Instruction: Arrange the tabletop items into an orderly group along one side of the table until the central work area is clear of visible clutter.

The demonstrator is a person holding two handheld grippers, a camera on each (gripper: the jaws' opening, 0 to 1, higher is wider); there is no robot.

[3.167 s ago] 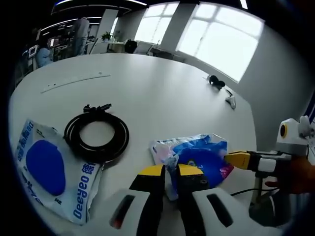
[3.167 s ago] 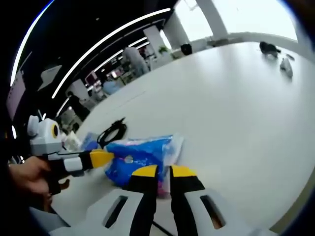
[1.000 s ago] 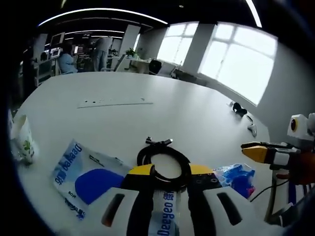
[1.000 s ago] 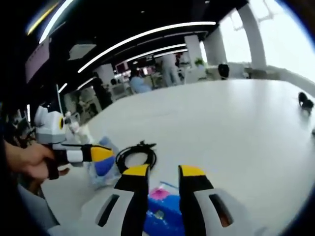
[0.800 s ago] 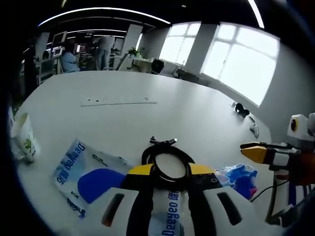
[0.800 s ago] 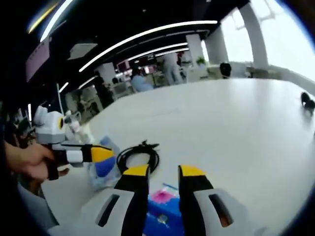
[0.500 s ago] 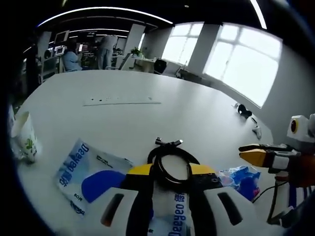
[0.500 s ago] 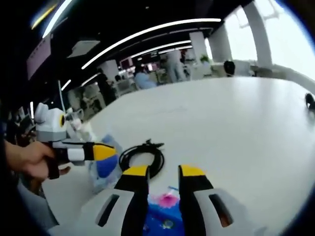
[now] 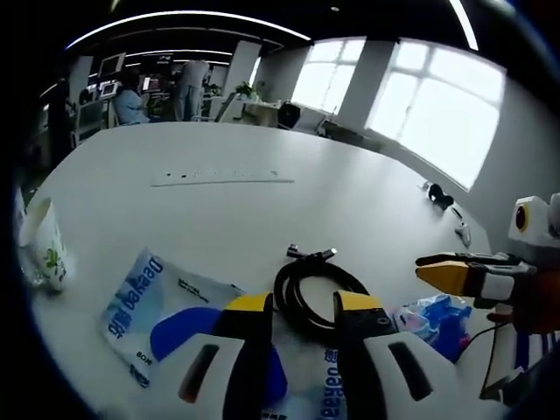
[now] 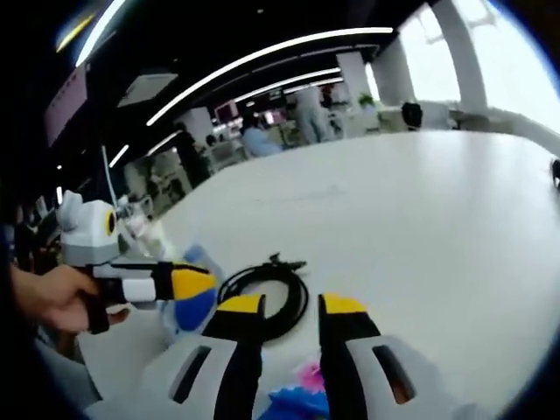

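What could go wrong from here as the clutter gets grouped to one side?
The left gripper is open right over the cable coil, which lies partly on the blue-and-white pack; a grab may catch both, or loosen the coil. The right gripper, also open, hovers close by above the blue bag, so the two grippers could bump. The small bag near the table's edge may be missed.

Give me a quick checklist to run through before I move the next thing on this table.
1. Left claw open and empty: ok.
2. Right claw open and empty: ok.
3. Black cable coiled, free of both claws: ok.
4. White and blue bag flat on the table, beside the cable: ok.
5. Blue packet within right claw's reach: ok.
6. Cable resting on the bag's edge: cannot tell.
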